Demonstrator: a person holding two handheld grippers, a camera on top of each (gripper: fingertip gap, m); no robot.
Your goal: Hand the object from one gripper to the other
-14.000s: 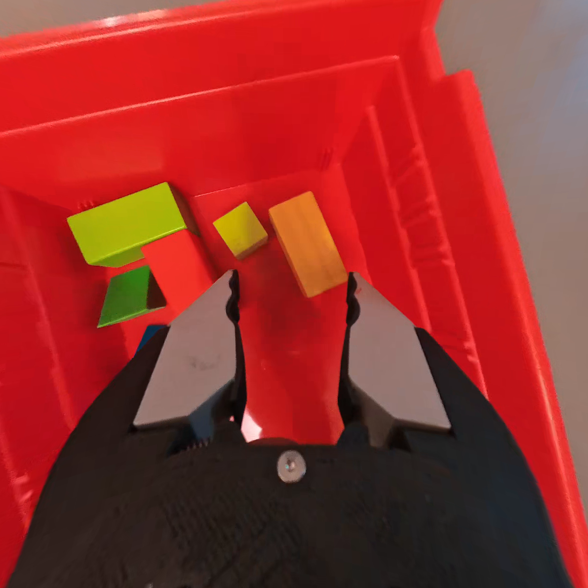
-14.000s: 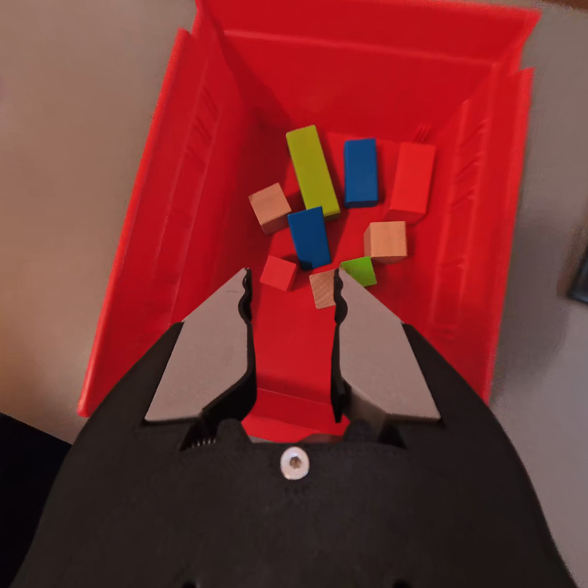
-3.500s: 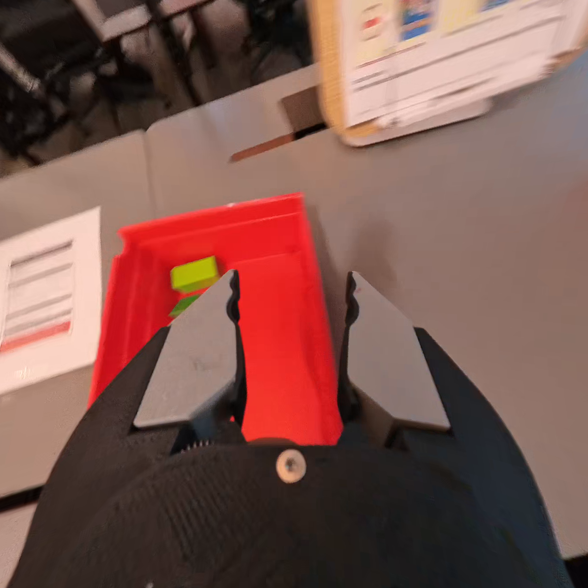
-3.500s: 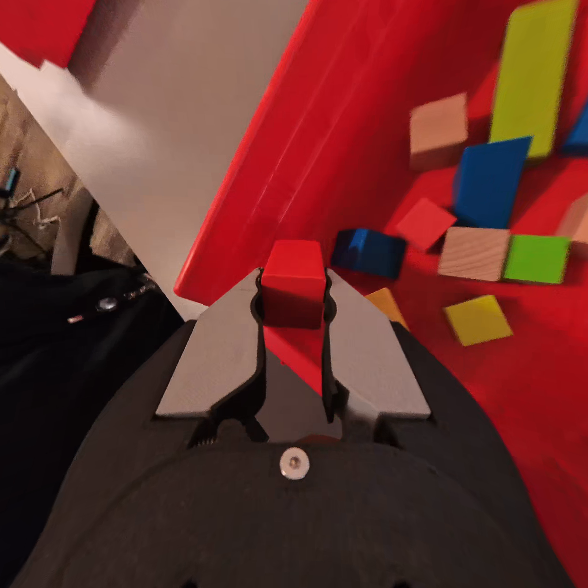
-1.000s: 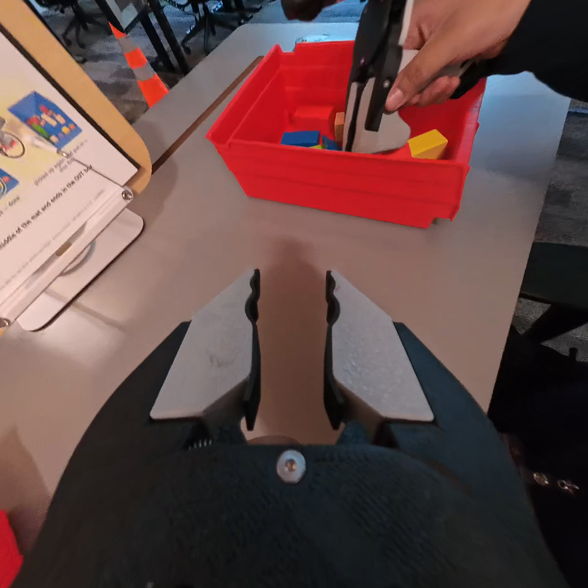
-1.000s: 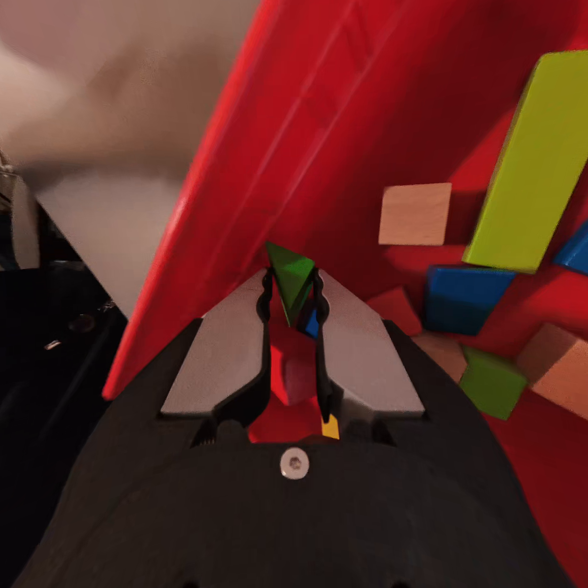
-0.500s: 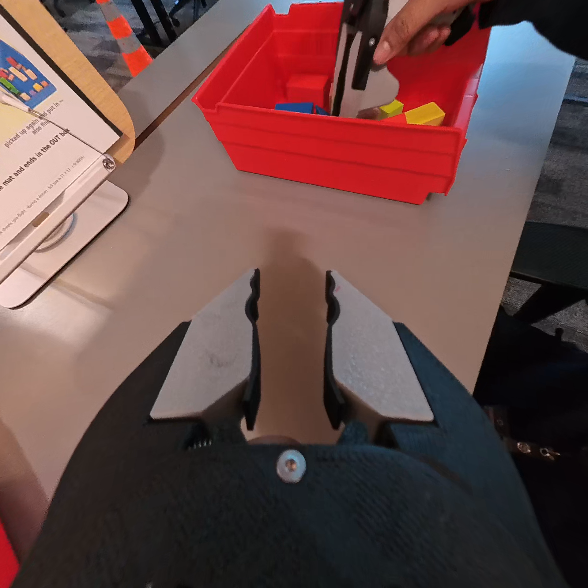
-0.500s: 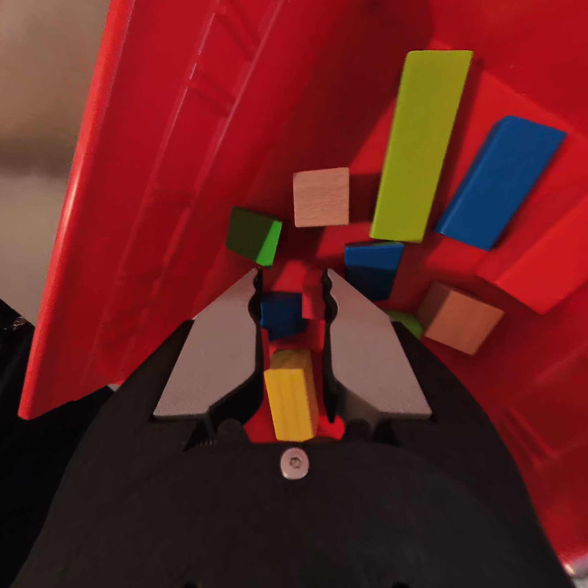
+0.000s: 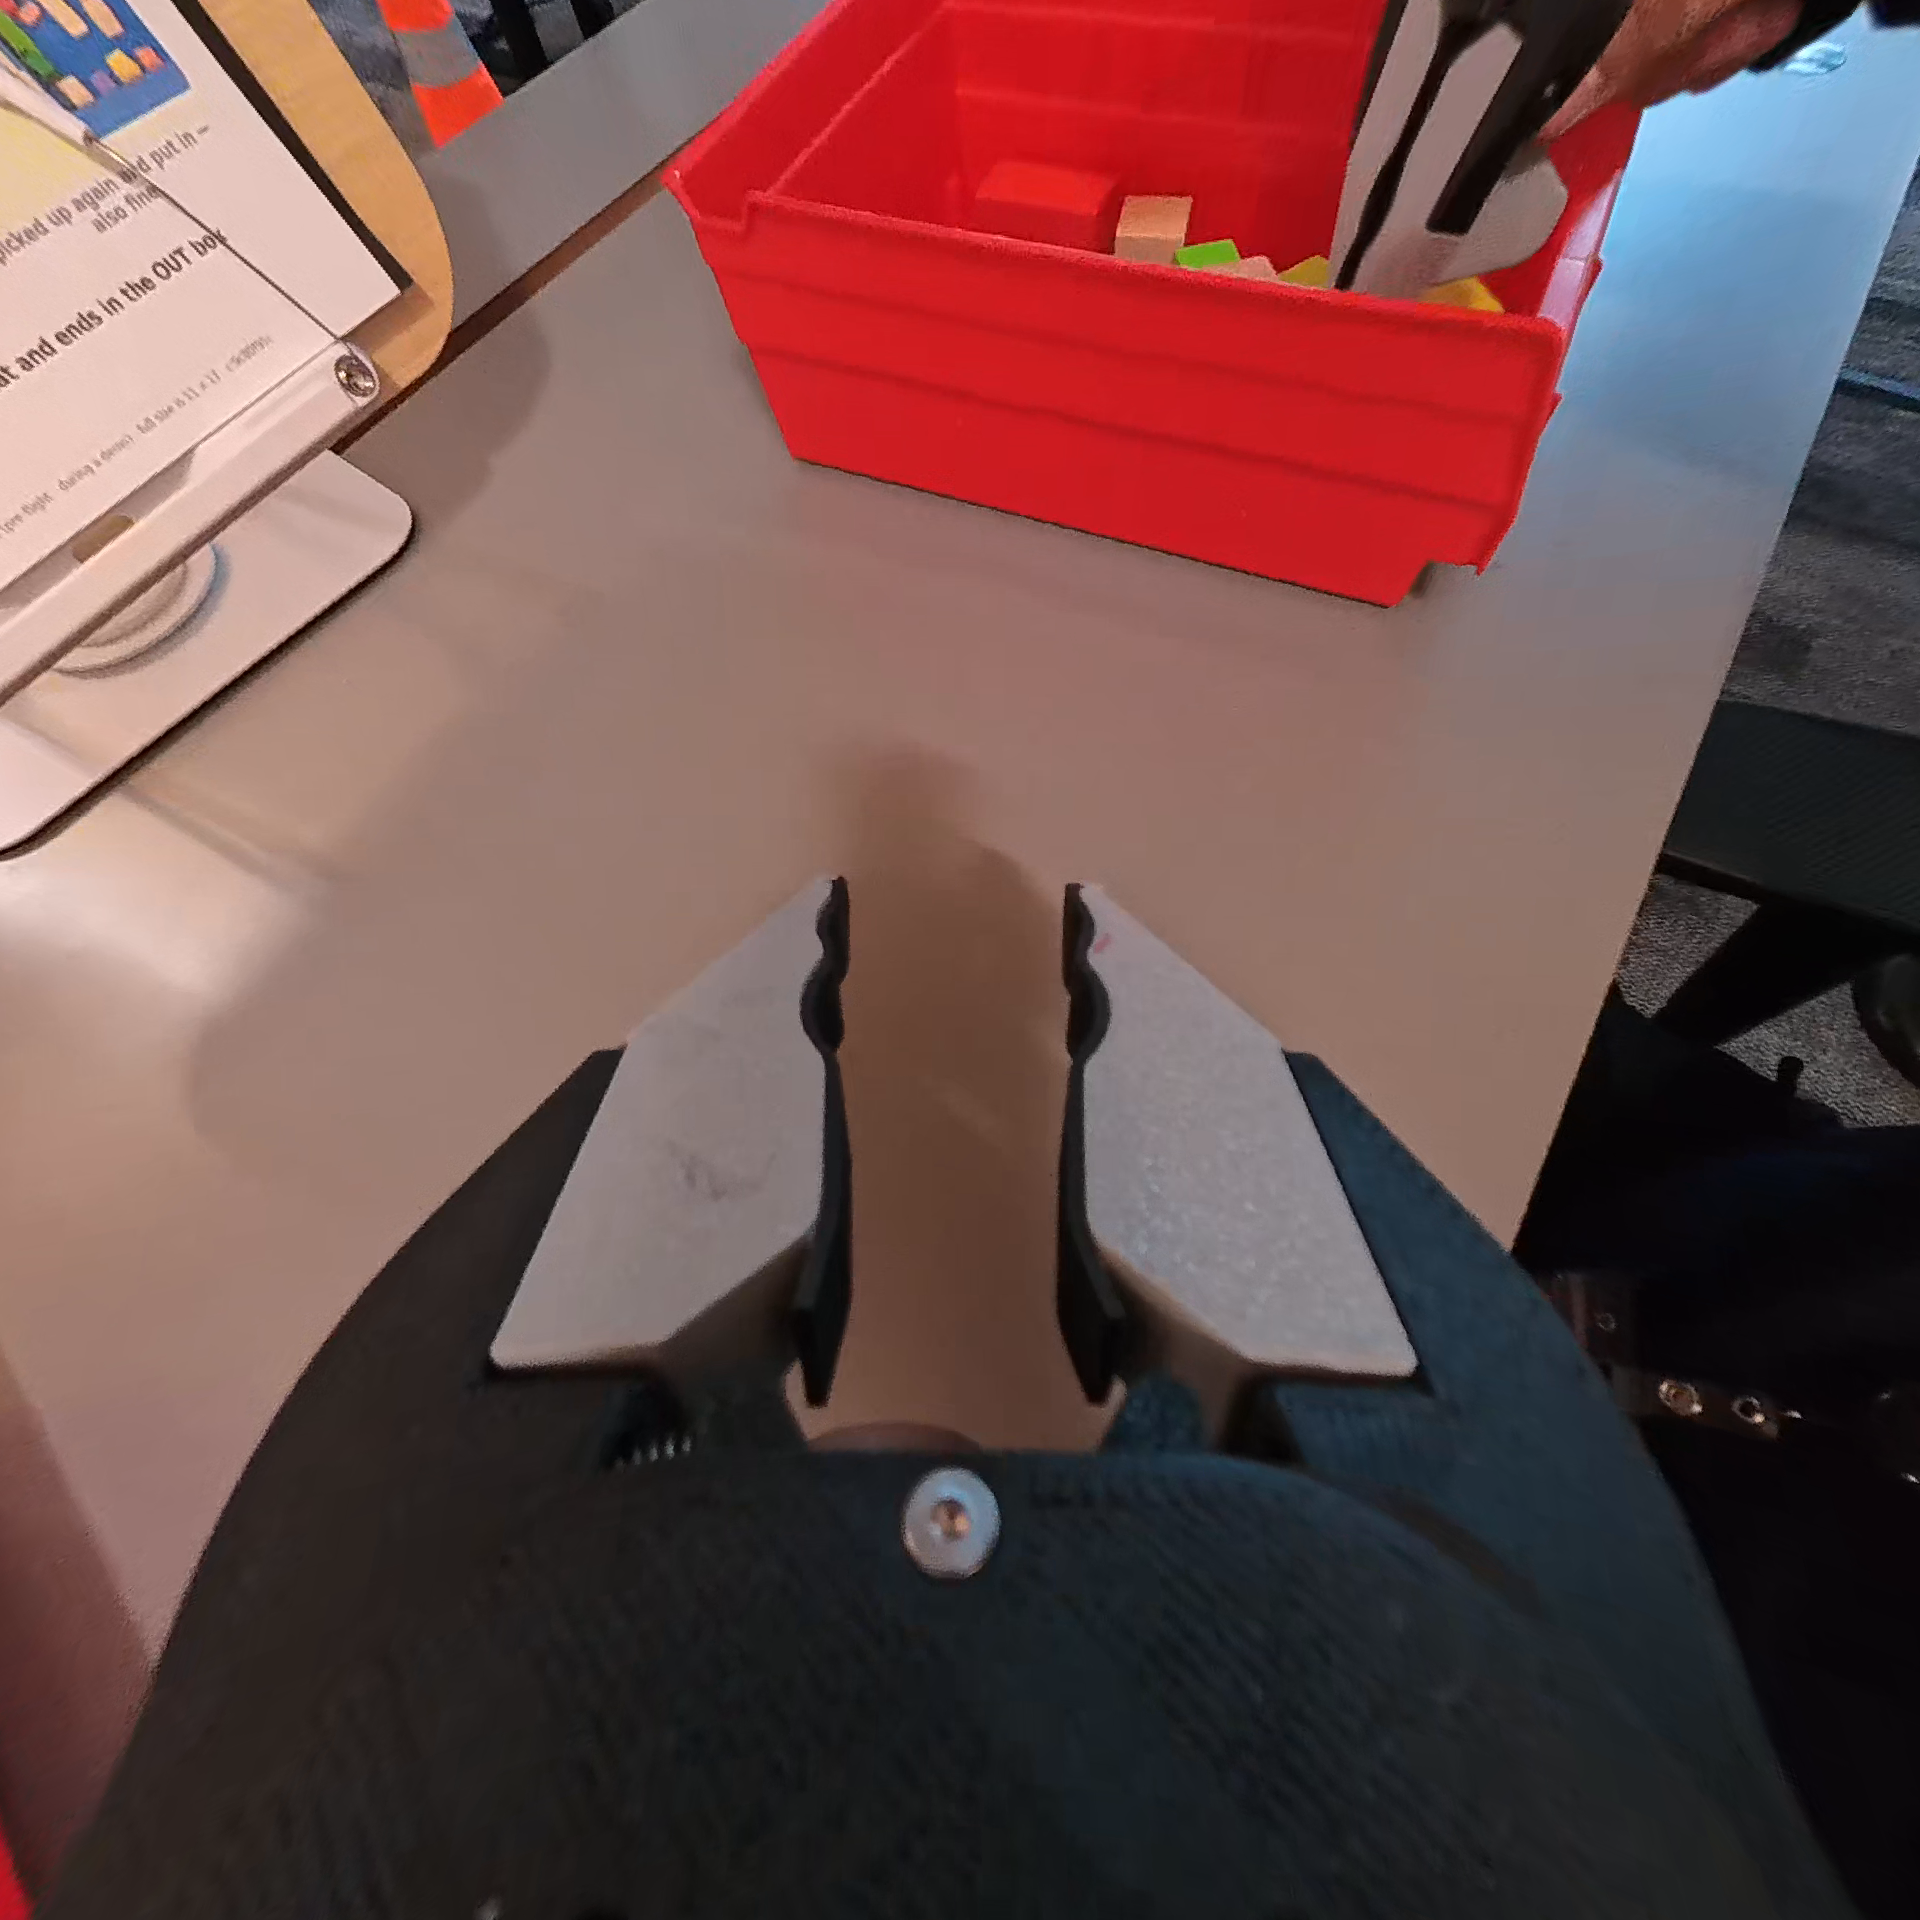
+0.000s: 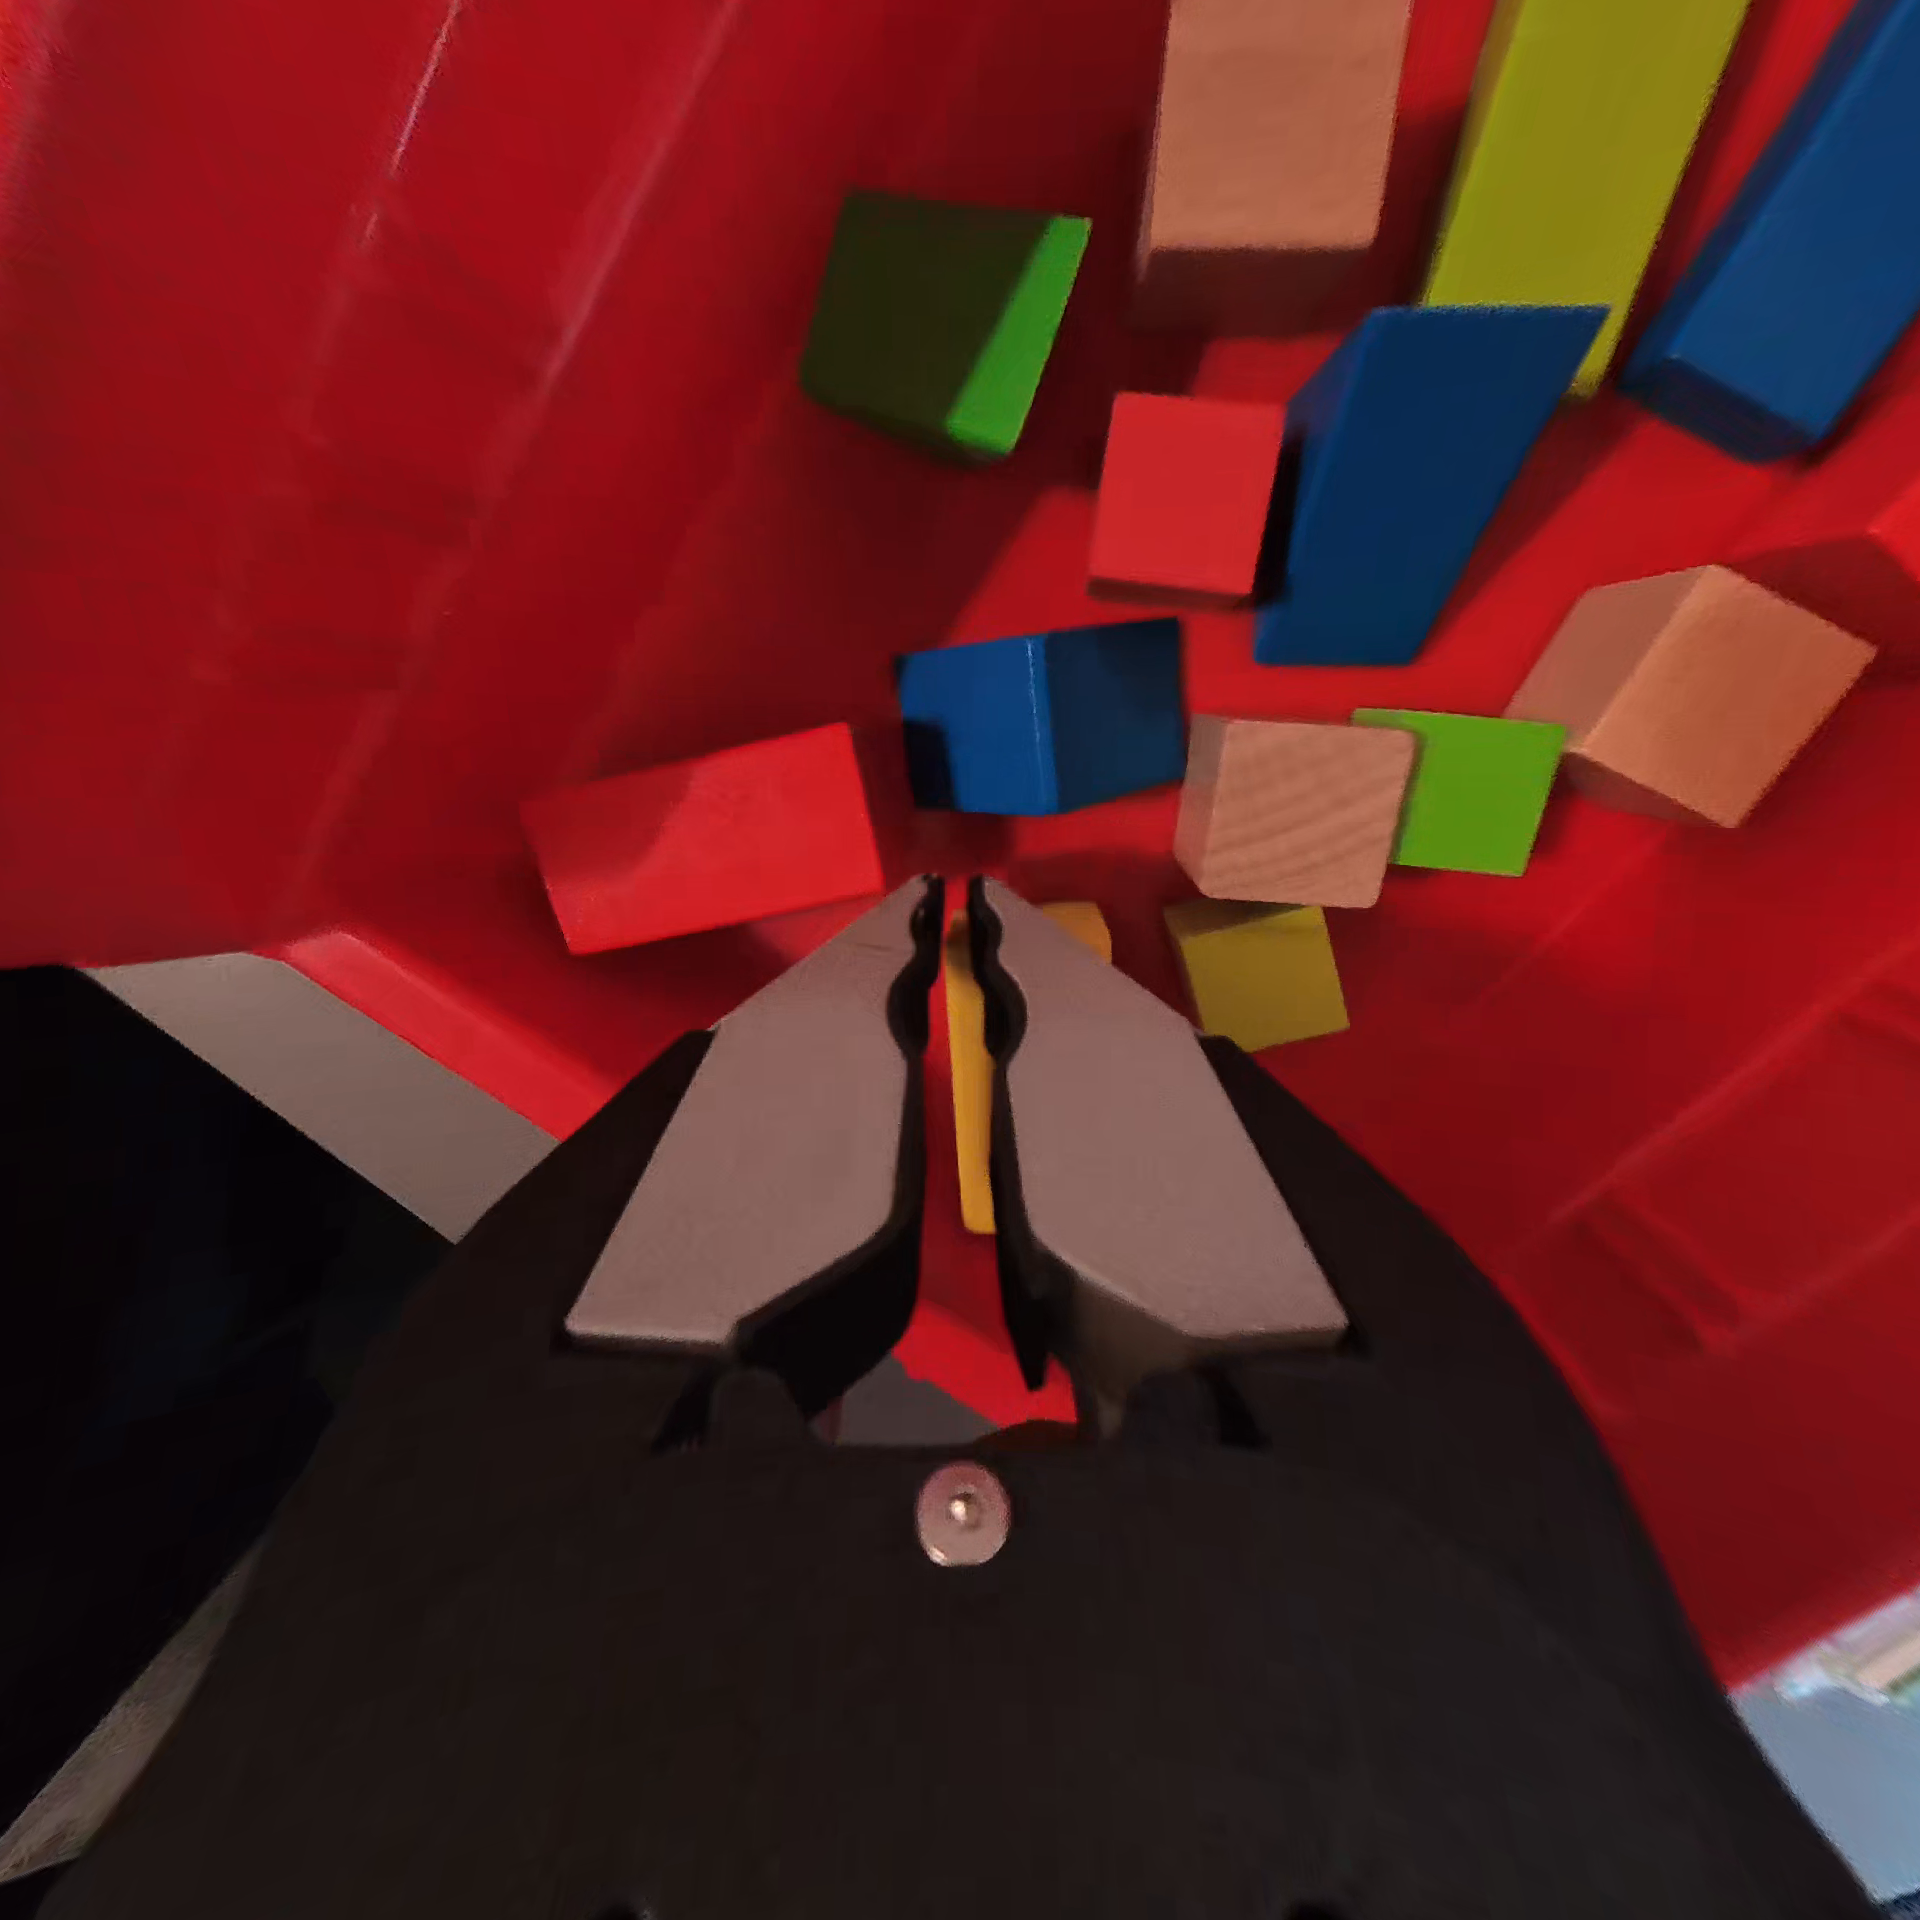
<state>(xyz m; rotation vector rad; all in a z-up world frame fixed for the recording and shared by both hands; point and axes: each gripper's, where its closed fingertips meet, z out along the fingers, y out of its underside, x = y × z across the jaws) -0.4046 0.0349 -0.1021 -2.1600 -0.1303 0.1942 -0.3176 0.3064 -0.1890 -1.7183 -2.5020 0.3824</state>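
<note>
Reading nothing off it, I noted printed writing only on the white instruction sheet in its stand at ten o'clock in my left wrist view. That view showed my left gripper parted over the grey table, holding nothing. At one o'clock stood the red bin. My right wrist view alone showed the blocks closely: my right gripper nearly closed with nothing between its tips, an orange-yellow block lying beneath, a blue block at twelve o'clock.
</note>
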